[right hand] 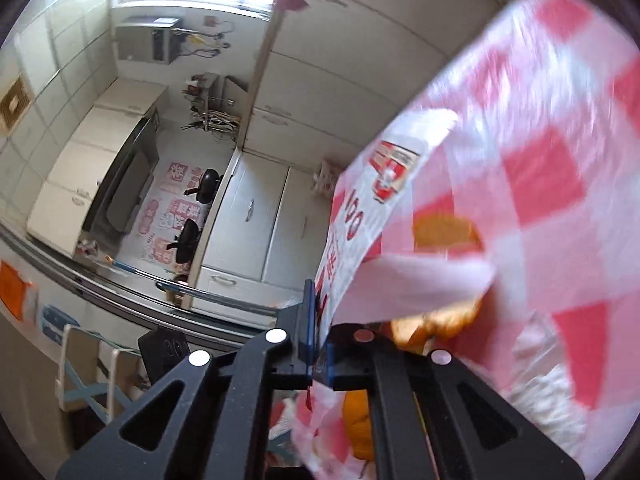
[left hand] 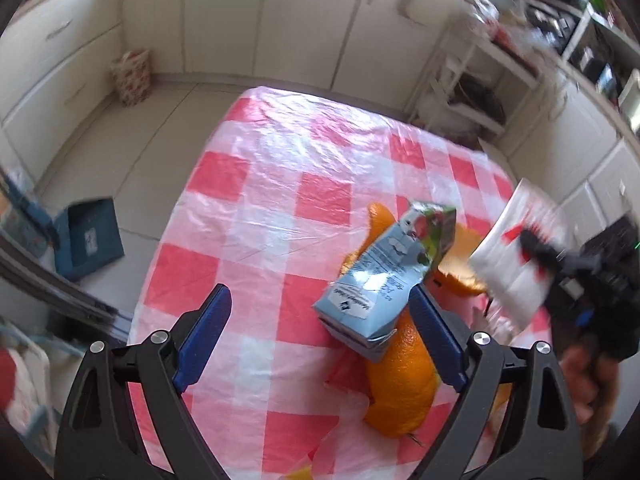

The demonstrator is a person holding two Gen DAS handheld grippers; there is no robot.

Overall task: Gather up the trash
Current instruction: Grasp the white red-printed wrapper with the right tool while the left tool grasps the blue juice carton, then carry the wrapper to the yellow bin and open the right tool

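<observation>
A crushed blue juice carton [left hand: 384, 280] lies on large pieces of orange peel [left hand: 400, 384] on the table's red-and-white checked cloth [left hand: 256, 216]. My left gripper [left hand: 320, 294] is open just above the cloth, and its right finger [left hand: 436, 340] is beside the carton's lower end. At the right my right gripper [left hand: 536, 246] is shut on a white wrapper with red print [left hand: 516, 272], held above the table. In the right wrist view the right gripper [right hand: 318, 332] pinches that wrapper [right hand: 360, 236] between its blue pads, with orange peel [right hand: 444, 232] beyond.
The table's left edge drops to a tiled floor with a blue box [left hand: 90, 238] and a floral bag [left hand: 132, 76] by white cabinets. A cluttered shelf unit [left hand: 472, 96] stands past the far right corner. A hand [left hand: 580, 384] grips the right tool.
</observation>
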